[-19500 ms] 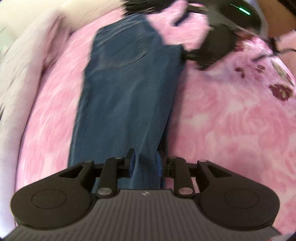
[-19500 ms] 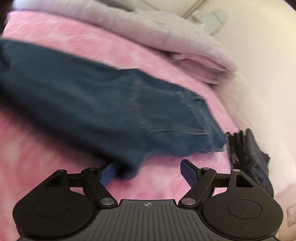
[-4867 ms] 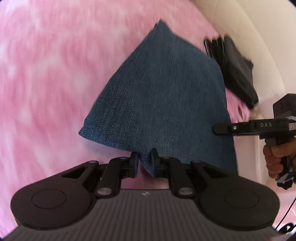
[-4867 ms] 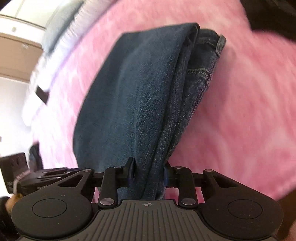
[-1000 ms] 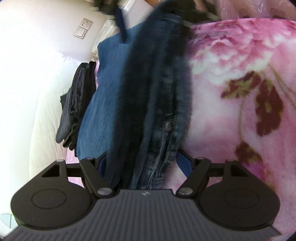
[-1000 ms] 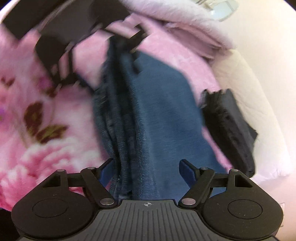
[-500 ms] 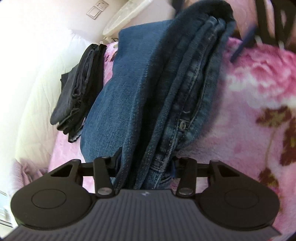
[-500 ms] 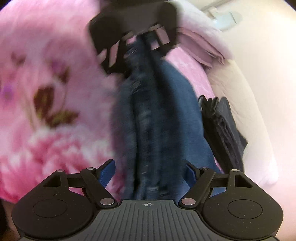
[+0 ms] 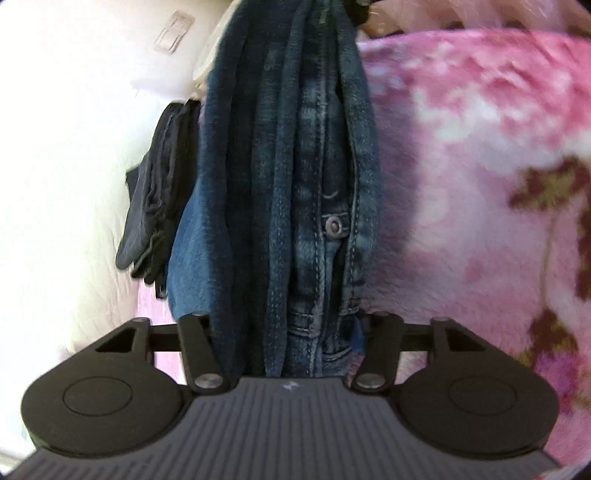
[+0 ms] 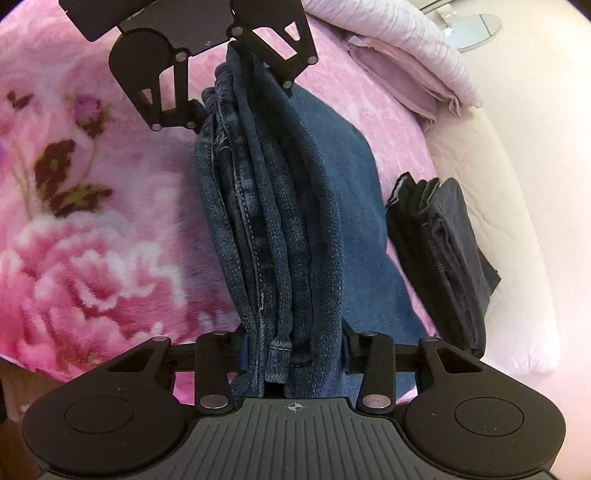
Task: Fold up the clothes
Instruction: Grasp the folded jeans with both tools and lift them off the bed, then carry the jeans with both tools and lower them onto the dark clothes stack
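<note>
A thick folded bundle of blue jeans (image 10: 273, 206) stretches between my two grippers over the pink floral blanket (image 10: 92, 240). My right gripper (image 10: 293, 350) holds the near end; its jaws are closing, and the blue pads press on the stacked folds. At the far end, my left gripper (image 10: 240, 99) is clamped on the waistband side. In the left wrist view the jeans (image 9: 295, 184) fill the space between the fingers of the left gripper (image 9: 284, 325), with the rivet button showing. One wider denim layer hangs out towards the black clothes.
A folded black garment (image 10: 443, 251) lies beside the jeans on the white quilt (image 10: 498, 166), also seen as the black garment (image 9: 155, 199) in the left wrist view. A folded lilac blanket (image 10: 406, 62) lies at the far edge. A wall switch (image 9: 173, 33) is on the white wall.
The left gripper's jaws closed on the jeans first, then the right gripper's jaws closed on the other end. The bundle now sits straight between the two grippers.
</note>
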Demonstrator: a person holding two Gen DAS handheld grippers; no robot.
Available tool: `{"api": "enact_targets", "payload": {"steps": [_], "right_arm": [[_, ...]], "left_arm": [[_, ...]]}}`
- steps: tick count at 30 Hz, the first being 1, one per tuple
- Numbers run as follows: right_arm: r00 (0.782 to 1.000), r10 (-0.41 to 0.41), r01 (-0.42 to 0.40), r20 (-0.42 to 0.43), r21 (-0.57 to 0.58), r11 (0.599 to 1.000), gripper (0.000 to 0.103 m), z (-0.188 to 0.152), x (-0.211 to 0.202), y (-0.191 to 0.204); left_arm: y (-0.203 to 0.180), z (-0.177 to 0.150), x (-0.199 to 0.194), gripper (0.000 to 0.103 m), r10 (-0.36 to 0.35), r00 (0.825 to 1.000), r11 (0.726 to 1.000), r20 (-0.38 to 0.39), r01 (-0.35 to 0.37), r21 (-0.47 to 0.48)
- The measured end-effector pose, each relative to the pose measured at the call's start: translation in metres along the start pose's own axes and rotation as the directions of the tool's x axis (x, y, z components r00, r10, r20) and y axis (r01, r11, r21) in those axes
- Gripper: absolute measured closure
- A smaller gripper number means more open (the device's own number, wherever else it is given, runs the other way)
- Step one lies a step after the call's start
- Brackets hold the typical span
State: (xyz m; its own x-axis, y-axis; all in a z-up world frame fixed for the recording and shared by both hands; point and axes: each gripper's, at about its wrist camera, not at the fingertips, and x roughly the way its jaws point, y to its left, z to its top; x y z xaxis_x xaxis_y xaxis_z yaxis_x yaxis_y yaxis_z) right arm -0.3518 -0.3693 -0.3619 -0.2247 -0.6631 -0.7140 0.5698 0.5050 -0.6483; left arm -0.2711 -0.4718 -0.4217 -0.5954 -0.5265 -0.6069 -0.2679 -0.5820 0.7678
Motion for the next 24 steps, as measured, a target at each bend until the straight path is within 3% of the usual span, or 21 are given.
{"api": "enact_targets", "payload": {"steps": [3,9,15,20,24], "right_arm": [[1.0,0.004,-0.004,0.005,-0.018,1.0,0.063,0.008,-0.013,-0.019],[1.0,0.017,-0.017,0.008,-0.058,0.998,0.066,0.025,-0.069,-0.068],[0.998,0.051,-0.046,0.036,-0.114,0.992,0.068,0.04,-0.123,-0.102],[0.995,0.055,-0.041,0.082,-0.159,0.986,0.068,0.047,-0.154,-0.126],[0.99,0.026,0.0,0.138,-0.189,0.982,0.068,0.047,-0.164,-0.161]], "left_arm": [[0.021,0.005,-0.016,0.065,0.013,1.0,1.0,-0.001,-0.013,-0.026],[0.08,0.02,-0.059,0.066,-0.005,1.0,0.997,0.005,0.005,-0.08],[0.113,0.029,-0.111,0.066,-0.02,1.0,0.994,-0.02,0.018,-0.105],[0.134,0.036,-0.143,0.066,0.009,0.998,0.991,-0.061,-0.017,-0.132],[0.167,0.051,-0.144,0.065,0.063,0.993,0.986,-0.103,-0.078,-0.149]]}}
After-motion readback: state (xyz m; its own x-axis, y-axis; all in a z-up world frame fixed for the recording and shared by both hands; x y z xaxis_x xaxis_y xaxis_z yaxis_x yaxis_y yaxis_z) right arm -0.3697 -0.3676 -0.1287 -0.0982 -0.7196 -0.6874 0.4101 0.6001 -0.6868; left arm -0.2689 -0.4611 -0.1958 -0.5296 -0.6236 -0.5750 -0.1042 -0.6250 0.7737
